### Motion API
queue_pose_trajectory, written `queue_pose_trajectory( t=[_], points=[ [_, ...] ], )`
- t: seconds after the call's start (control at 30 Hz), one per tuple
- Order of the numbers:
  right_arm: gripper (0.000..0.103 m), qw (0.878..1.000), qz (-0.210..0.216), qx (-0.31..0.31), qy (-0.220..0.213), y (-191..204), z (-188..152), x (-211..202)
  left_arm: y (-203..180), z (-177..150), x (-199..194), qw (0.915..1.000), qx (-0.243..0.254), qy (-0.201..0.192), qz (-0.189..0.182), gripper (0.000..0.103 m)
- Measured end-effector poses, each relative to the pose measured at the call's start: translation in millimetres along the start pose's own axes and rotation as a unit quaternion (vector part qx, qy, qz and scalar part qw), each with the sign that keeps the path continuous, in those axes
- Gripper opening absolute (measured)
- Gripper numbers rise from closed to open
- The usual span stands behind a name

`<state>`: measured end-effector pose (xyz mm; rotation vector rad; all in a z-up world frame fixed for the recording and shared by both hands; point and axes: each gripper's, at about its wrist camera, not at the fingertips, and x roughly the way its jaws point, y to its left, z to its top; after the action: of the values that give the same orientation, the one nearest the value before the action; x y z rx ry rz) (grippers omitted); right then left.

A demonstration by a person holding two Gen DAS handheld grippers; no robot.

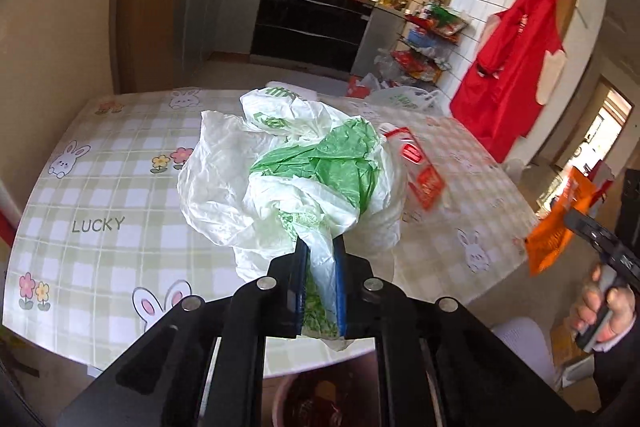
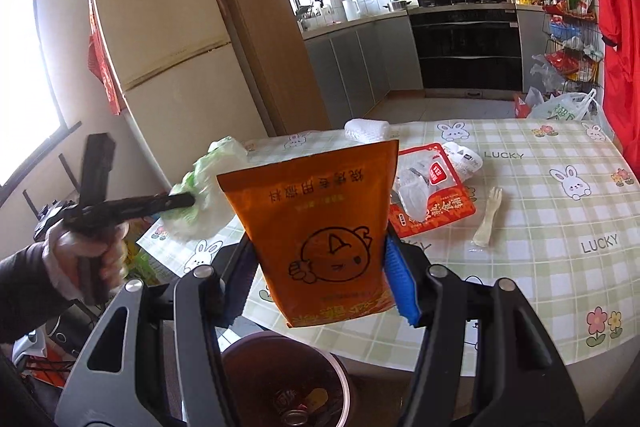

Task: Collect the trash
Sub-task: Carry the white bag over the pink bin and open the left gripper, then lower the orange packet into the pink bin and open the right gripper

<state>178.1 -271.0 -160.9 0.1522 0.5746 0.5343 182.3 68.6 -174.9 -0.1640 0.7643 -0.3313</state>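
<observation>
My left gripper is shut on a crumpled white and green plastic bag, held above the table's near edge; it also shows in the right wrist view. My right gripper is shut on an orange snack pouch, held upright over the near edge; the pouch shows at the far right of the left wrist view. A trash bin with dark contents stands below both grippers, also in the left wrist view. A red wrapper and a plastic fork lie on the table.
The checked rabbit tablecloth covers the table. A white roll lies at its far edge. A fridge stands to the left, and kitchen counters and an oven behind. A red apron hangs at right.
</observation>
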Motion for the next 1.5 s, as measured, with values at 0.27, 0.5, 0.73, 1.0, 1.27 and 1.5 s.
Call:
queue_pose_trajectory(
  t=[0.27,0.5,0.73,1.0,1.27,1.5],
  points=[
    [0.059,0.999,-0.006,-0.004,-0.033,23,-1,-45,-60,-62,-73,0.9953,-0.031,-0.007,-0.091,0.012],
    [0.059,0.999,-0.015,-0.016,-0.044,41,-8,-79,-81,-103,-73,0.9927,-0.017,0.05,-0.109,0.013],
    [0.059,0.999,-0.023,-0.02,-0.041,42,-13,-89,-90,-121,-62,0.9896,-0.008,0.083,-0.117,0.016],
    [0.059,0.999,-0.02,-0.007,-0.028,33,-13,-73,-91,-116,-39,0.9877,0.005,0.108,-0.113,0.019],
    [0.059,1.0,-0.015,0.002,-0.006,29,-18,-55,-88,-119,-13,0.9854,0.006,0.13,-0.11,0.06],
    [0.059,1.0,-0.001,-0.004,0.004,35,-18,-47,-78,-100,-37,0.9988,0.006,0.036,-0.031,0.085]
  ],
)
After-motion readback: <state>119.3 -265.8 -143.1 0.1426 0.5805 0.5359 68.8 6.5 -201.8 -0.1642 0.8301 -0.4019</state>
